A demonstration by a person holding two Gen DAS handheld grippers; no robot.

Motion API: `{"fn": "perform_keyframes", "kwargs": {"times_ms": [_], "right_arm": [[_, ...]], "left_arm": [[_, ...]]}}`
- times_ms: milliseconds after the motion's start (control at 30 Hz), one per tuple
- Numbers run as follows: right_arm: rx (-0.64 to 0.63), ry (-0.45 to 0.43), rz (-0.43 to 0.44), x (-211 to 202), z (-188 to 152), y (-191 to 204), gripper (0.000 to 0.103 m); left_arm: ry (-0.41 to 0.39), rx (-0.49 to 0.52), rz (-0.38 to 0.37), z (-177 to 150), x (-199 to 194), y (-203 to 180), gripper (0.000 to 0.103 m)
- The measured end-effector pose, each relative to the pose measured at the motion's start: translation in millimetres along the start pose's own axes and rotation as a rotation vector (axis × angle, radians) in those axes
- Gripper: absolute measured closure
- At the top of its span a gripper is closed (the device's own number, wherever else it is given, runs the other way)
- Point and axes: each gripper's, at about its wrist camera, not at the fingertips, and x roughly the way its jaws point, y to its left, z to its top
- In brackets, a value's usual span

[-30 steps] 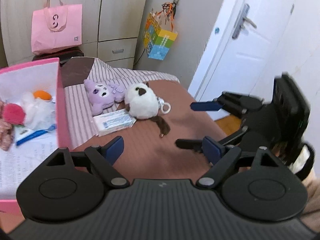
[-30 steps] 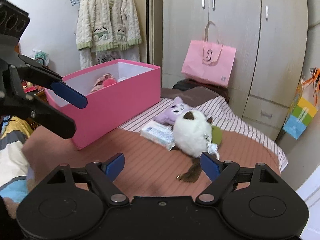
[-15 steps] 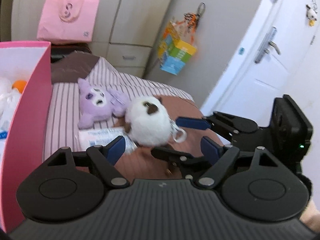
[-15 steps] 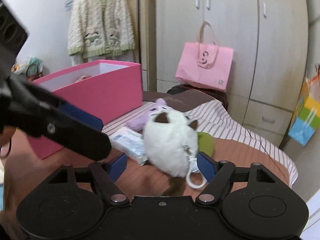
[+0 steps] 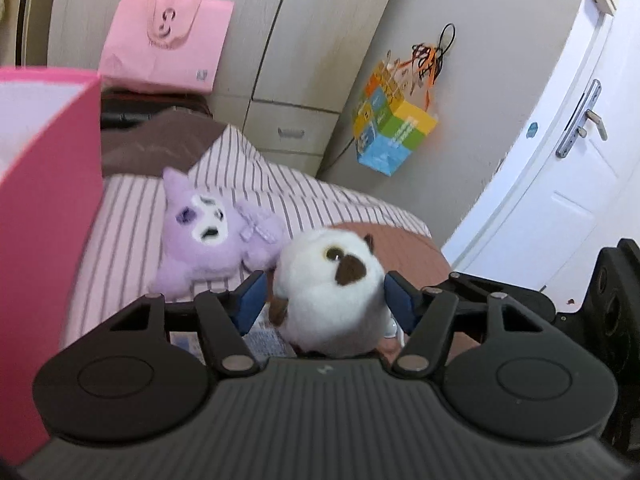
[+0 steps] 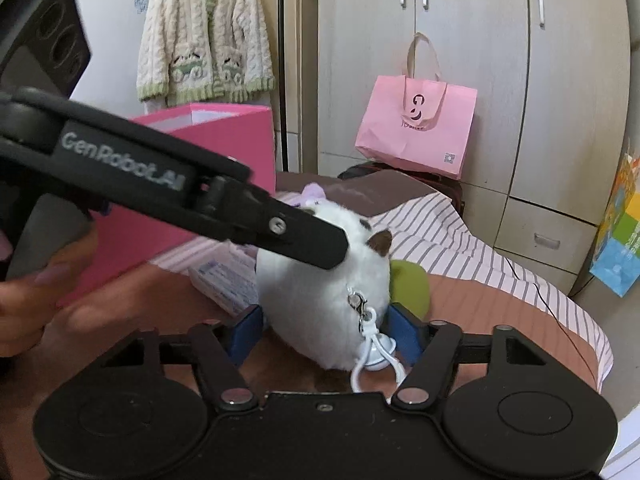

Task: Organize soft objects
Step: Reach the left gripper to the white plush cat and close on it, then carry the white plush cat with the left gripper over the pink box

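Both sets of jaws are closing round the same white plush (image 5: 328, 296) on the bed (image 6: 500, 300). My left gripper (image 5: 325, 300) has it between the pads, my right gripper (image 6: 323, 334) too, each roughly half-wide; I can't tell if any pad presses yet. The risk, I think: two grips from different sides squeeze it out, or the right pad snags the keyring clip (image 6: 370, 344). The pink box (image 5: 48, 216) stands alongside; its contents are out of sight.
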Motion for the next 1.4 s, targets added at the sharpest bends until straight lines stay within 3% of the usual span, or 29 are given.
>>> {"fn": "perform_keyframes", "kwargs": {"times_ms": [167,333,1100,1400], "right_arm": [[-0.013,0.034,-0.047,7.7,-3.5,5.1,0.049],[0.012,0.026,-0.063,3.5,-3.2,9.2,0.054],[0.108,0.02,-0.108,-54.7,-15.1,59.7,0.053],[0.136,0.084,-0.071,-79.7,-19.4,91.9,0.053]], "left_arm": [[0.001,0.009,-0.009,-5.7,1.4,-2.1,0.047],[-0.004,0.05,0.006,-7.4,-5.0,-9.7,0.05],[-0.03,0.184,0.037,-46.0,-79.5,-50.2,0.049],[0.027,0.243,0.027,-70.9,-123.6,-55.5,0.049]]}}
